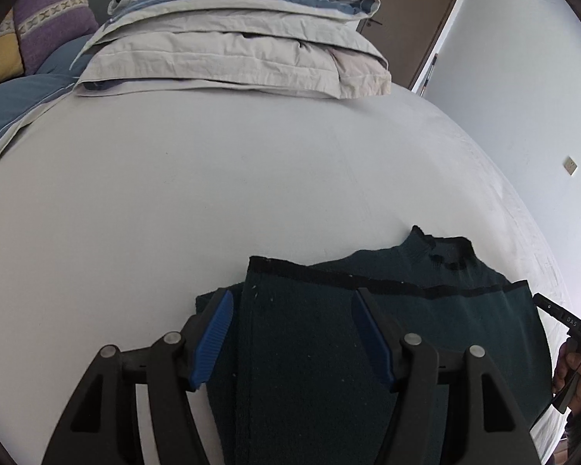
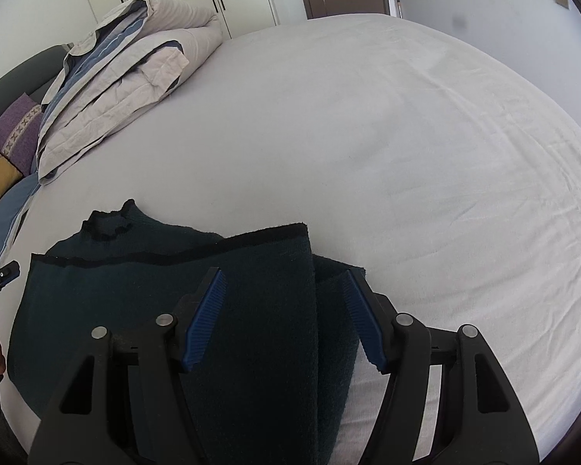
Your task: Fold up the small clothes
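Observation:
A dark green knit sweater [image 1: 445,321] with black trim lies on the white bed sheet [image 1: 174,193]. Its hem is folded up toward the collar [image 1: 441,252]. My left gripper [image 1: 290,298] stands open over the sweater's left folded side, and its blue pads [image 1: 213,341] are wide apart and do not press the cloth. In the right wrist view, my right gripper [image 2: 282,273] is open over the right folded edge of the sweater [image 2: 116,302]. Cloth lies between its fingers [image 2: 207,321], but they do not pinch it.
A folded grey and blue duvet [image 1: 232,46] is stacked at the far side of the bed, with purple and yellow pillows [image 1: 50,27] beside it. A hand [image 1: 573,372] holding the other gripper's handle shows at the right edge. A brown door [image 1: 414,11] and a white wall stand beyond the bed.

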{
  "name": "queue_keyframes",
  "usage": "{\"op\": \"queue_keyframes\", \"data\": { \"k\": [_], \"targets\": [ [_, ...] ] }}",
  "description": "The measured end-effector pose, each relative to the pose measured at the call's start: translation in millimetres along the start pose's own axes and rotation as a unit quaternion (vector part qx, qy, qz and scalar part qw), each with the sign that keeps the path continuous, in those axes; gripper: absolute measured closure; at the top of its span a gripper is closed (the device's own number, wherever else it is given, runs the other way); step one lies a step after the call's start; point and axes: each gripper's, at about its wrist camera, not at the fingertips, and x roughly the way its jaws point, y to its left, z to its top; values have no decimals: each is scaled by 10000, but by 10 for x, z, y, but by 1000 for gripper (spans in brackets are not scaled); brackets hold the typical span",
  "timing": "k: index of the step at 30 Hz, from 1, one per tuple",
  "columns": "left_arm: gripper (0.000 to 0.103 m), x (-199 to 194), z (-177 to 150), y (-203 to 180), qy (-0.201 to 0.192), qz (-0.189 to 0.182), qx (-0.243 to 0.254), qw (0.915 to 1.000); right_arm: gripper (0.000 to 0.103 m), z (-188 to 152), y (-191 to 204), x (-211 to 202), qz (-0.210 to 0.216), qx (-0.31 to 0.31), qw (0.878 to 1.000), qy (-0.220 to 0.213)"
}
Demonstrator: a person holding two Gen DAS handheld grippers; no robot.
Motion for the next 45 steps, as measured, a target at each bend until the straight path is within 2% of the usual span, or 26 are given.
{"op": "queue_keyframes", "data": {
  "k": [2, 4, 5, 6, 8, 9, 10, 11, 16, 21, 25, 28, 30, 33, 35, 36, 41, 43, 45],
  "targets": [
    [39, 138, 6, -3, 184, 77, 108, 9997, 49, -11, -14, 95, 2, 3, 10000, 97],
    [55, 251, -23, -12, 351, 127, 203, 9991, 63, -21, 3, 150, -47, -53, 9999, 95],
    [57, 273, -40, -17, 359, 136, 243, 9990, 68, -12, 32, 175, -58, -83, 9999, 75],
    [60, 275, -55, -18, 320, 142, 264, 9990, 78, -6, 42, 183, -59, -112, 9999, 82],
    [69, 263, -64, -1, 274, 90, 232, 9993, 87, 7, 77, 192, -120, -228, 9996, 74],
    [77, 246, -66, -2, 240, 76, 217, 9994, 93, 14, 93, 186, -173, -286, 9994, 47],
    [87, 223, -60, -11, 183, 110, 231, 9995, 95, 16, 105, 159, -209, -321, 9993, -1],
    [90, 199, -54, -18, 128, 148, 244, 9995, 95, 22, 115, 128, -221, -338, 9992, -66],
    [94, 96, -47, -29, -99, 190, 221, 9995, 98, 46, 153, -31, -360, -472, 9977, -325],
    [94, -65, 63, -6, -449, 245, 87, 9987, 98, 150, 82, -187, -387, -287, 9967, -654],
    [94, -27, 179, 8, -497, 275, 61, 9984, 98, 245, 12, -131, -430, -190, 9971, -596],
    [94, 185, 140, 68, -241, 349, -20, 9991, 98, 263, -46, 60, -445, -58, 9982, -387],
    [93, 364, 48, 153, 11, 334, -174, 9993, 98, 215, -110, 336, -370, 53, 9991, 190],
    [86, 359, 1, 248, -75, 215, -394, 9990, 98, 174, -181, 294, -280, 205, 9994, 50],
    [71, 309, 30, 275, -98, 245, -458, 9986, 98, 165, -206, 245, -253, 226, 9994, 30],
    [60, 260, 39, 290, -143, 288, -504, 9982, 97, 160, -223, 220, -282, 248, 9993, 41],
    [56, -144, 13, 272, -509, 193, -667, 9963, 95, 86, -306, -111, -592, 730, 9956, 3],
    [56, -316, -75, 111, -580, 59, -537, 9969, 95, -2, -254, -363, -311, 903, 9952, -196],
    [54, -424, -220, -150, -566, -43, -119, 9983, 95, -134, -67, -562, 213, 878, 9955, -303]
  ]
}}
